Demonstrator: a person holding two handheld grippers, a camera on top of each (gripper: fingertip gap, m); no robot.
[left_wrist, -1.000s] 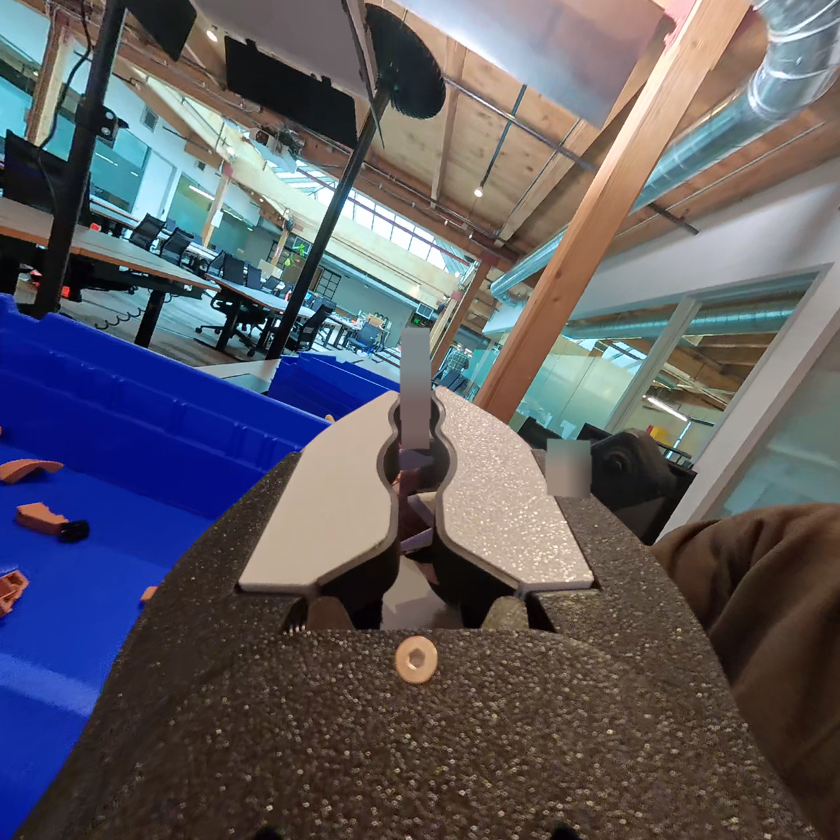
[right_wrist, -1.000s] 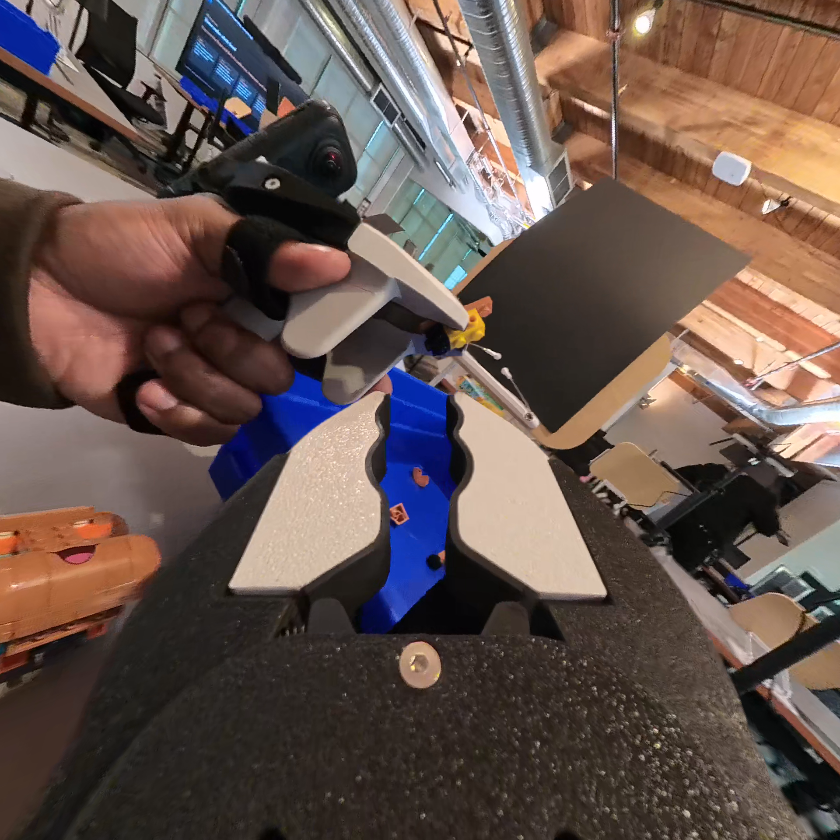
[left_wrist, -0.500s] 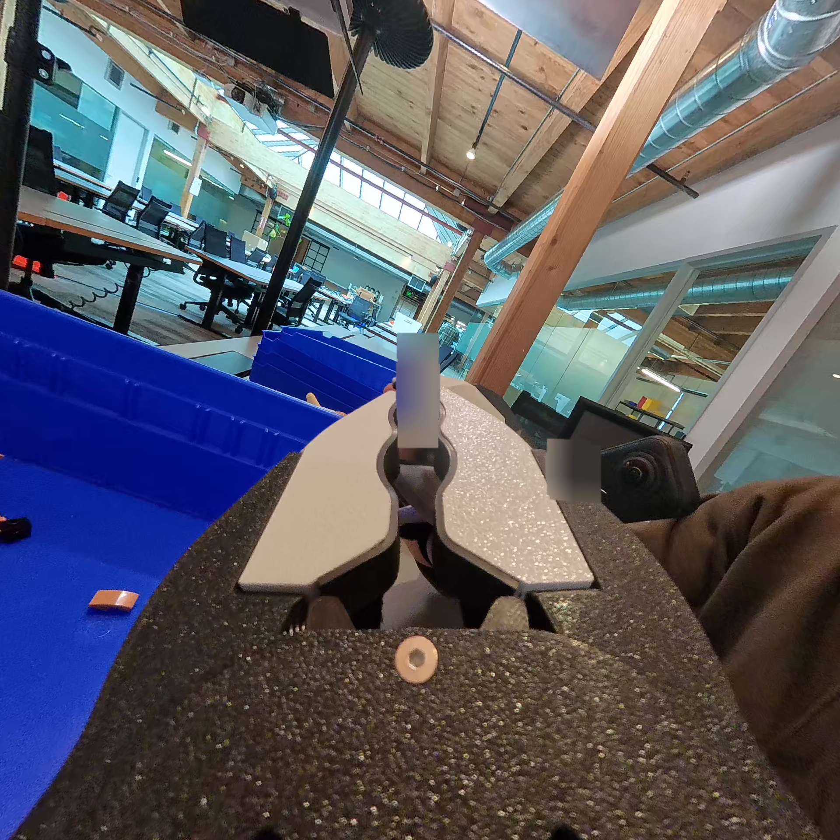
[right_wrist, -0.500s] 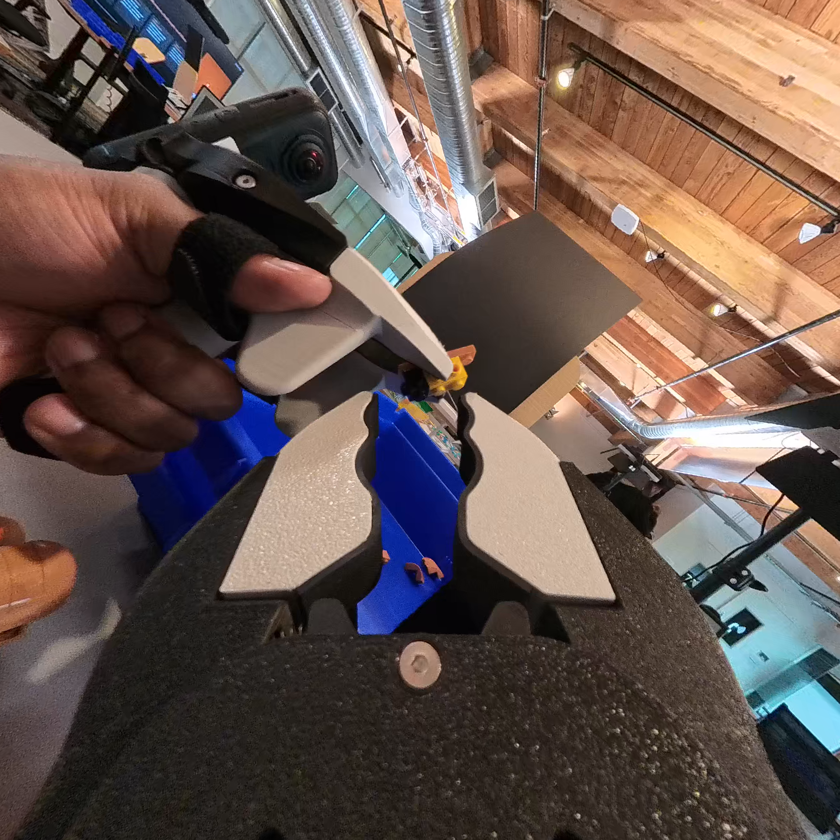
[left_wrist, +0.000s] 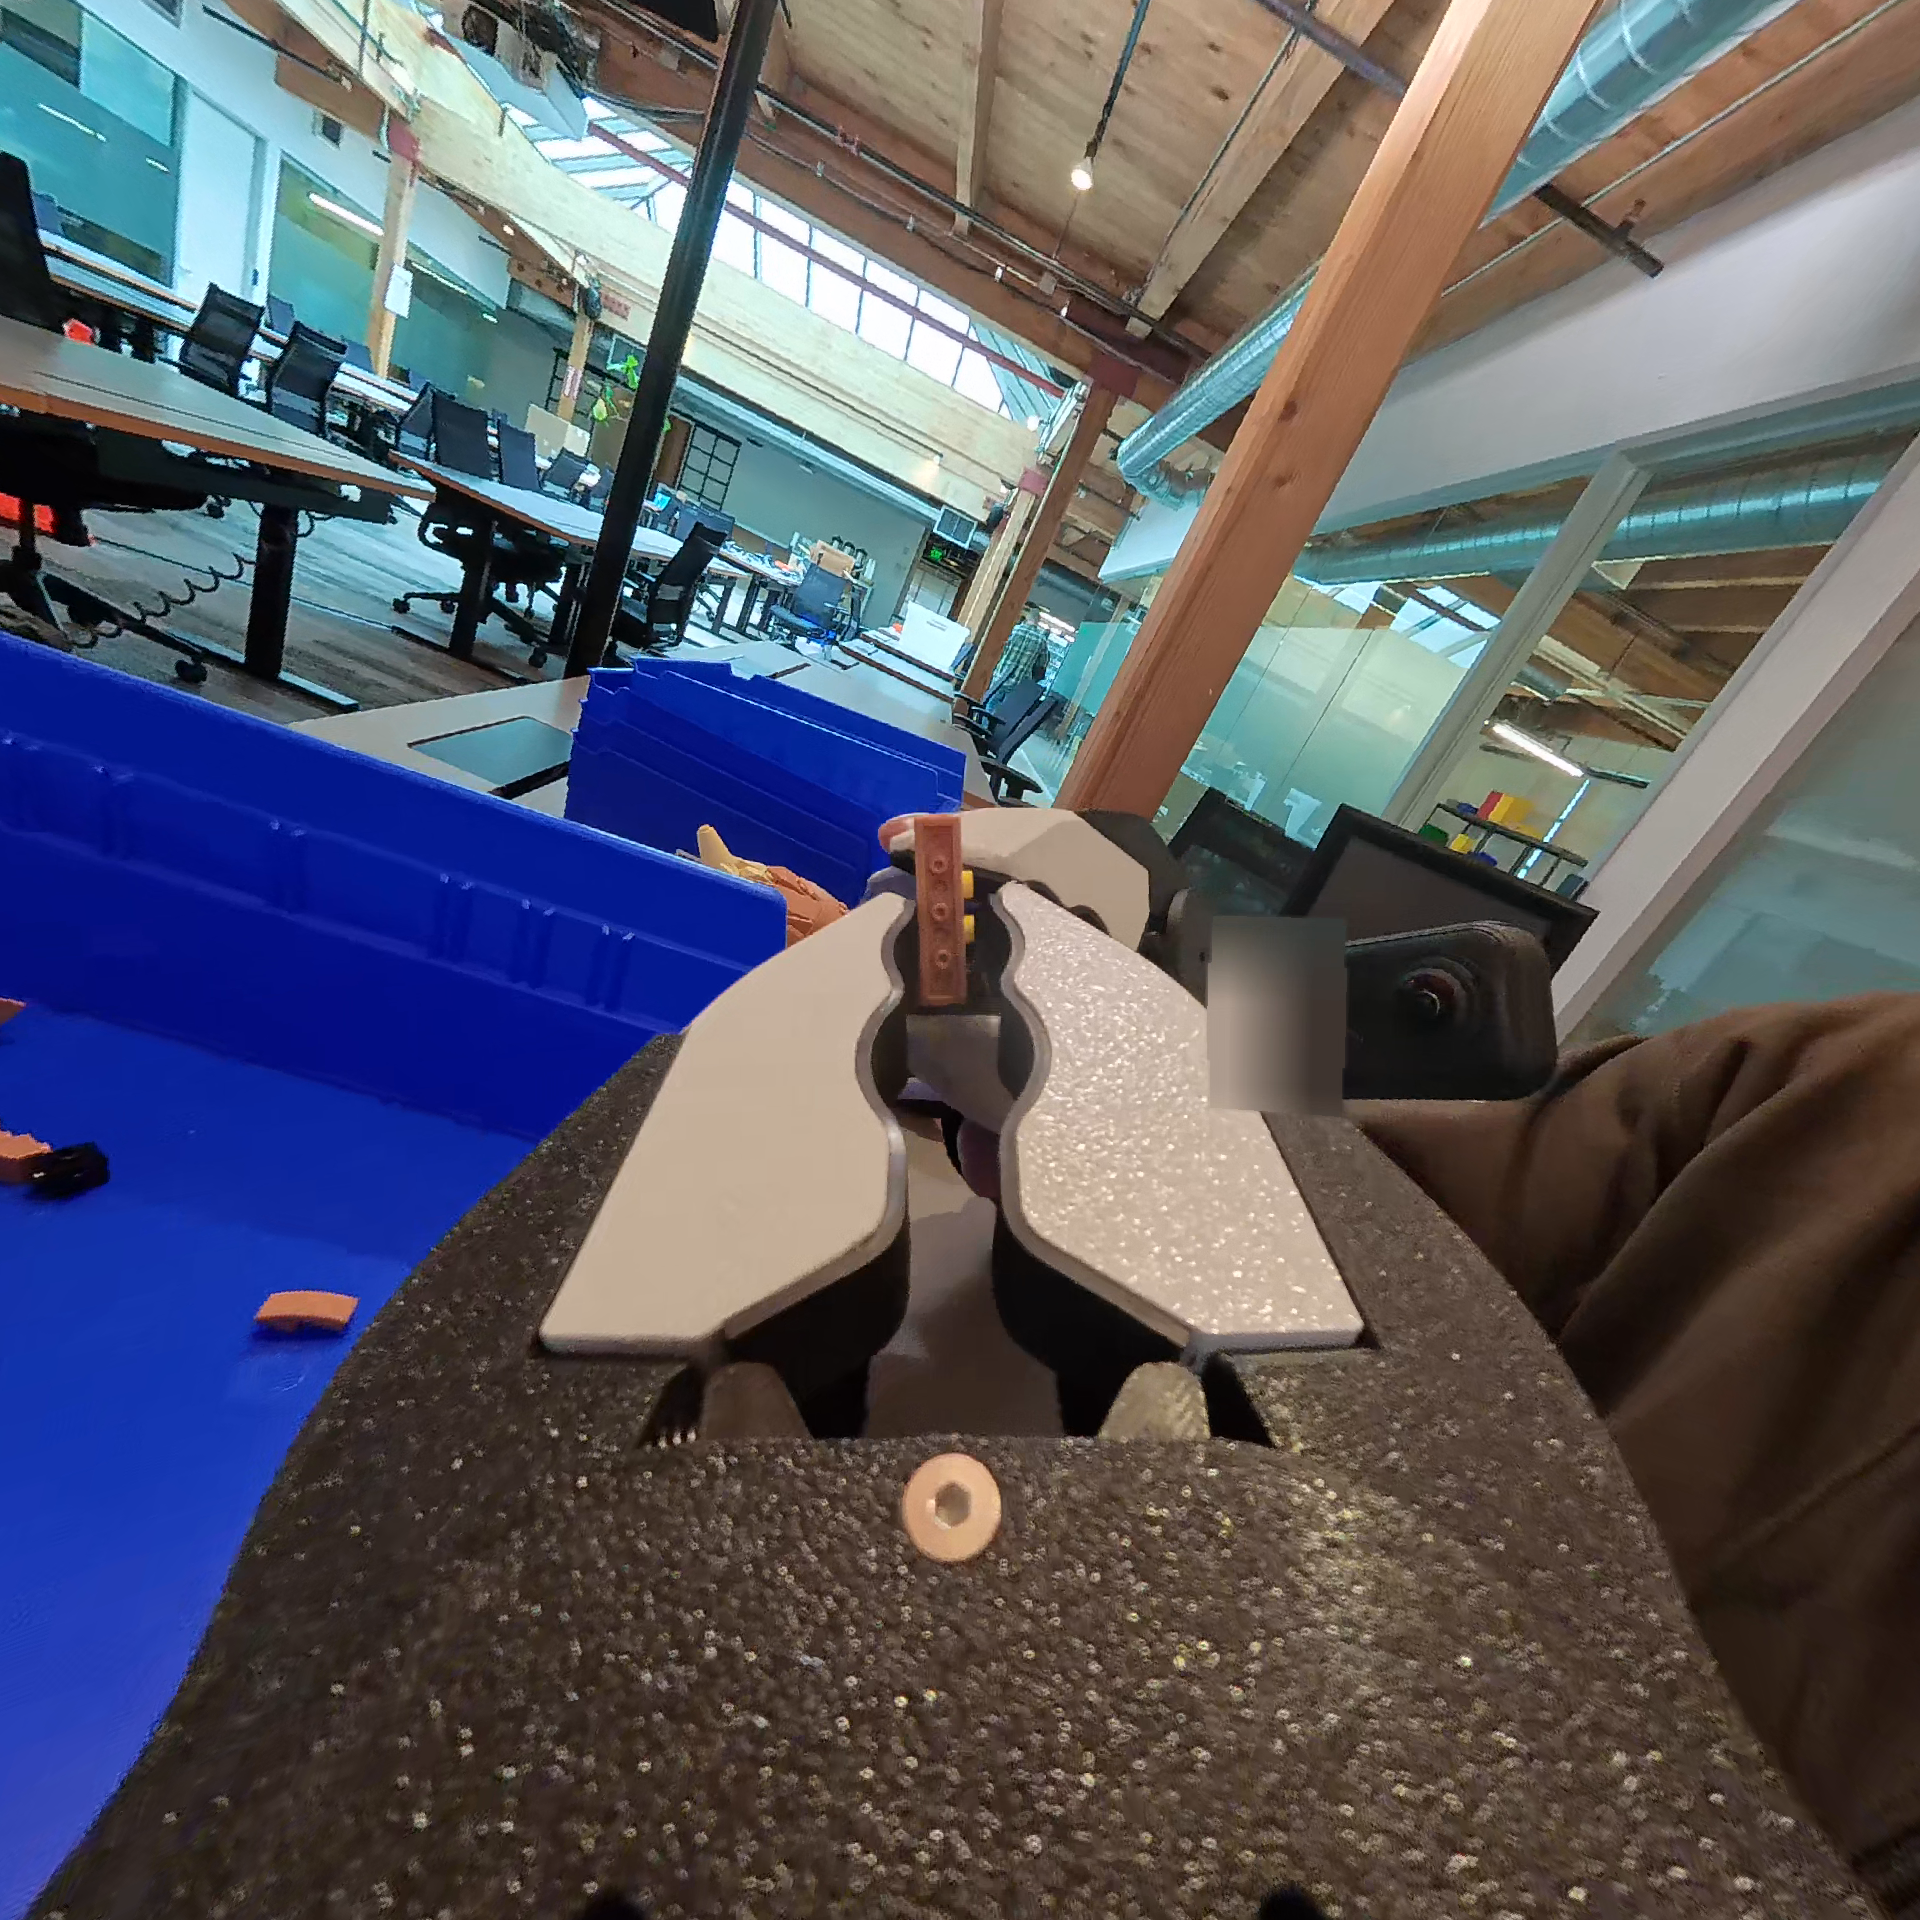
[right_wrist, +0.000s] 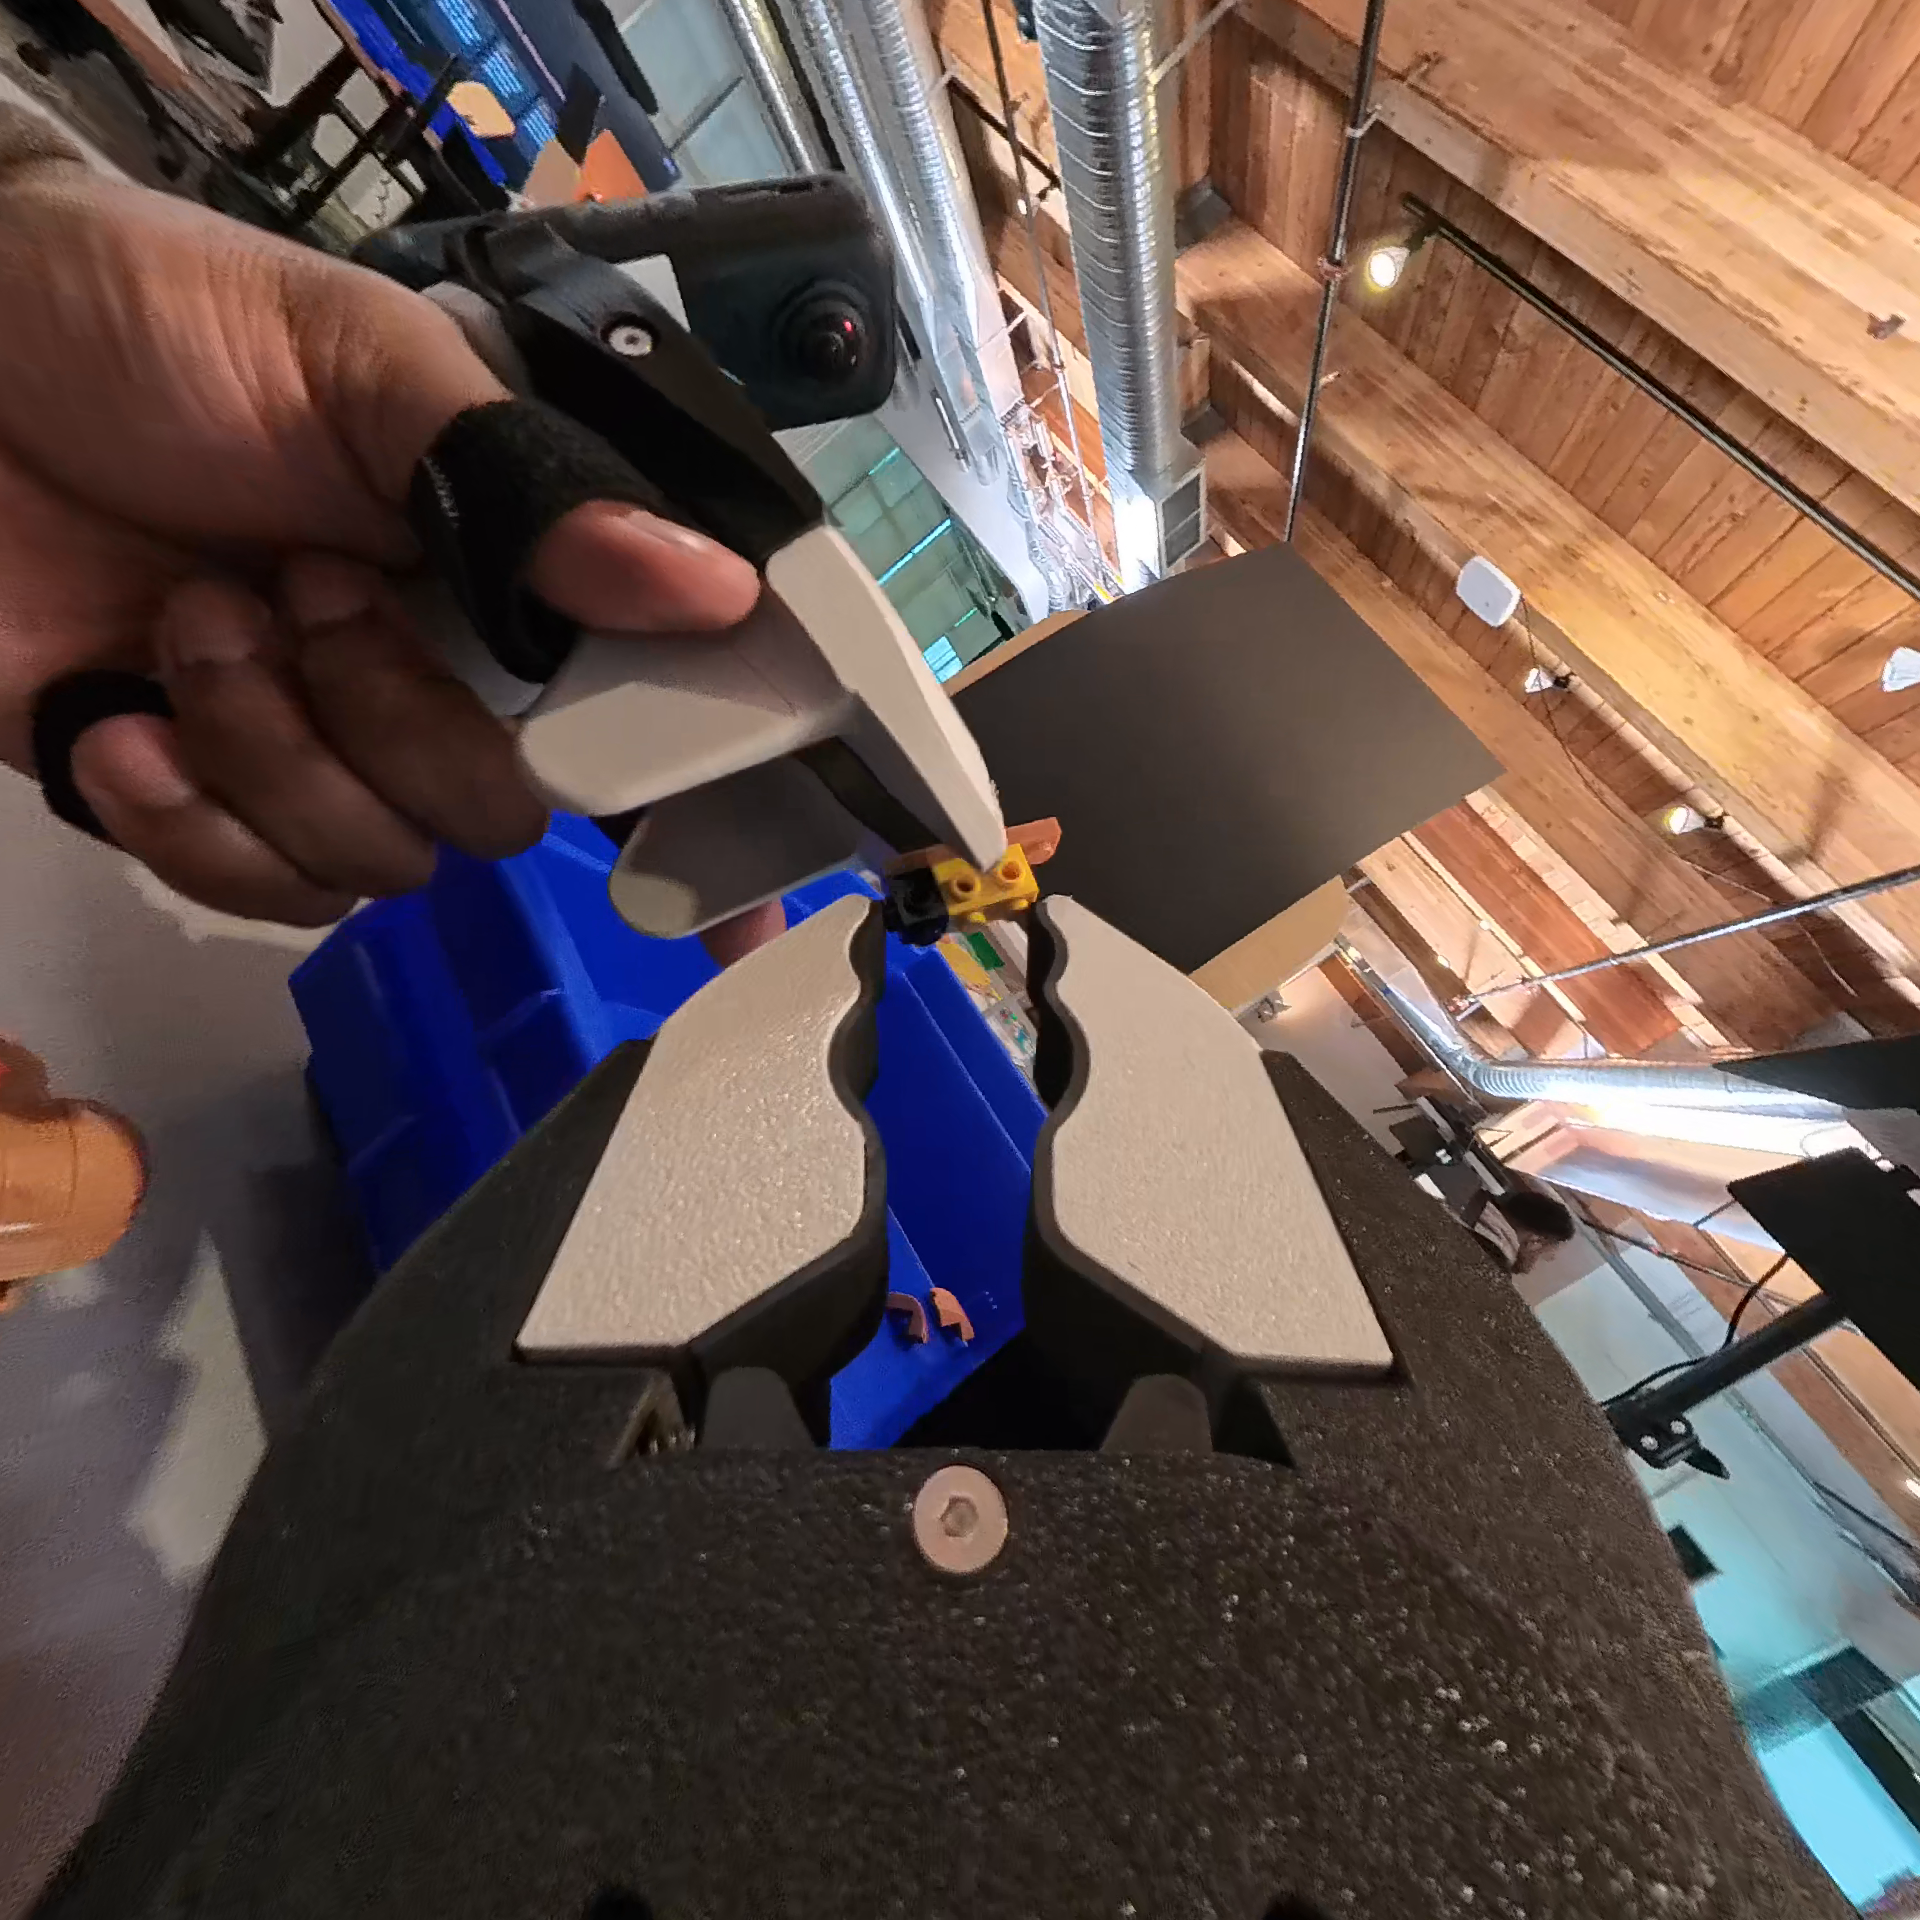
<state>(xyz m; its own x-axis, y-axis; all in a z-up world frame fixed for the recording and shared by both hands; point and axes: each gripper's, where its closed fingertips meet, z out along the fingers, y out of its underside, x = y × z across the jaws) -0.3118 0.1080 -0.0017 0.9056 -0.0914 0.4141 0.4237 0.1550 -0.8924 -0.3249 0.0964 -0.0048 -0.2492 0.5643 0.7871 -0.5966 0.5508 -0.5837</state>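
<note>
Wood-beam ceiling w/ silver ducts overhead, open office w/ desks and chairs behind; work surface is grey, mostly hidden by 2 blue bins.

Near, left wrist view: left gripper (left_wrist: 943, 940) has its jaws nearly together, clamped on a small brick assembly (left_wrist: 940, 925). Its brown plate stands upright, long axis vertical, studs facing the camera, top end poking above the fingertips; yellow bits show just right of the plate. Left of the gripper, big blue bin (left_wrist: 312, 914) w/ 3 loose pieces visible on its floor: 1 curved brown piece (left_wrist: 304, 1309) and, farther left, 1 brown piece touching 1 black piece (left_wrist: 68, 1164). Beyond that, a second blue bin (left_wrist: 769, 758). Right edge: brown sleeve (left_wrist: 1714, 1299).

Right wrist view: right gripper (right_wrist: 954, 914) has jaws apart, nothing between them; same assembly sits just past its fingertips, yellow brick (right_wrist: 987, 883) w/ studs toward the camera, black part on its left, brown plate behind, long axis roughly horizontal in this view. Left gripper comes in from upper left, held by a hand (right_wrist: 239, 561) w/ black finger straps, its tips pinching the assembly. 2 small brown pieces (right_wrist: 930, 1314) lie in the blue bin seen through the jaw gap. Orange-brown object, blurred, at far left edge. Farther back, black panel (right_wrist: 1226, 748) on a stand.
</note>
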